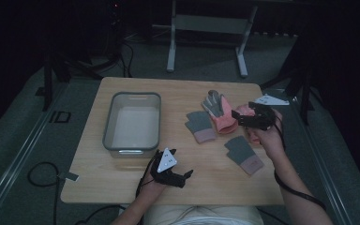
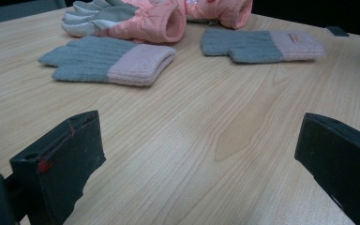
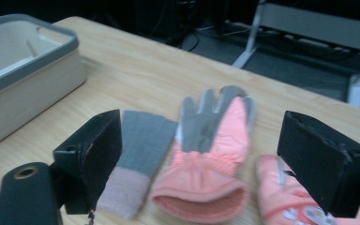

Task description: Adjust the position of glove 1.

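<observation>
Two pairs of gloves lie on the right half of the wooden table [image 1: 122, 187]. A pink padded glove [image 1: 221, 115] [image 3: 211, 159] with a grey palm lies beside a second pink glove [image 3: 286, 201] [image 2: 220, 11]. One grey knit glove with a pink cuff [image 1: 200, 125] [image 2: 108, 61] [image 3: 138, 154] lies left of them, another [image 1: 243, 153] [image 2: 262, 45] nearer the front. My right gripper [image 1: 236, 118] [image 3: 201, 140] hovers open just above the pink gloves, its jaws set to either side of the grey-palmed one. Near the front edge my left gripper [image 1: 186, 178] [image 2: 199, 126] is open and empty, pointing toward the gloves.
A grey-rimmed empty bin [image 1: 131, 122] [image 3: 23, 70] stands on the table's left half. Bare wood stretches between the left gripper and the knit gloves. Cables [image 1: 42, 178] trail on the floor at the left. The legs of another table [image 1: 171, 42] stand behind.
</observation>
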The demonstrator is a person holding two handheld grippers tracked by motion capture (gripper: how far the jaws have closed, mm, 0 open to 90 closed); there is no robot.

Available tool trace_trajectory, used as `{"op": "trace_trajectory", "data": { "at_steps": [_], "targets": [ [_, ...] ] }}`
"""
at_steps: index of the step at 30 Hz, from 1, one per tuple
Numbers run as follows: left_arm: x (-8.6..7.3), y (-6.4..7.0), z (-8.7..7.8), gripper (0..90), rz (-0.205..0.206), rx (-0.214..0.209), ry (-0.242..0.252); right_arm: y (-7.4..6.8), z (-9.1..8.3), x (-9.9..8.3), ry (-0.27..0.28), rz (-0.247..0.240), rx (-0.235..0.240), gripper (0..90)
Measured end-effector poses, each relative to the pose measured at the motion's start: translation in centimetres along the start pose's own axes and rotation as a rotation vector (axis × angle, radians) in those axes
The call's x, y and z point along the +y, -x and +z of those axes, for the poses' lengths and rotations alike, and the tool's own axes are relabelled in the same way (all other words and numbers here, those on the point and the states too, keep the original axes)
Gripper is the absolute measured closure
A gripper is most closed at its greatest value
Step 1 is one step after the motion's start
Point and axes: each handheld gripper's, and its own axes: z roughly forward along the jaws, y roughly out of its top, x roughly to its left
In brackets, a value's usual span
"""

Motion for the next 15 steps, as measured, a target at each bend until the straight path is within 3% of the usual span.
{"op": "trace_trajectory", "data": {
  "at_steps": [1,2,7,9,11,15],
  "targets": [
    [0.0,0.0,0.0,1.0,0.000,0.000,0.000,0.0,0.0,0.0,0.000,0.000,0.000,15.7],
    [0.0,0.0,0.0,1.0,0.000,0.000,0.000,-0.4,0.9,0.1,-0.015,-0.003,0.037,20.5],
    [0.0,0.0,0.0,1.0,0.003,-0.001,-0.001,-1.5,3.3,0.1,-0.044,-0.030,0.108,33.4],
    [0.0,0.0,0.0,1.0,0.003,-0.001,-0.001,-1.8,3.8,0.1,-0.048,-0.045,0.107,35.6],
    [0.0,0.1,0.0,1.0,0.003,-0.001,0.002,-2.5,5.2,0.1,-0.076,-0.076,0.134,45.2],
    [0.0,0.2,0.0,1.0,0.013,0.001,0.002,-3.2,7.1,0.0,-0.130,-0.107,0.189,50.5]
  ]
}}
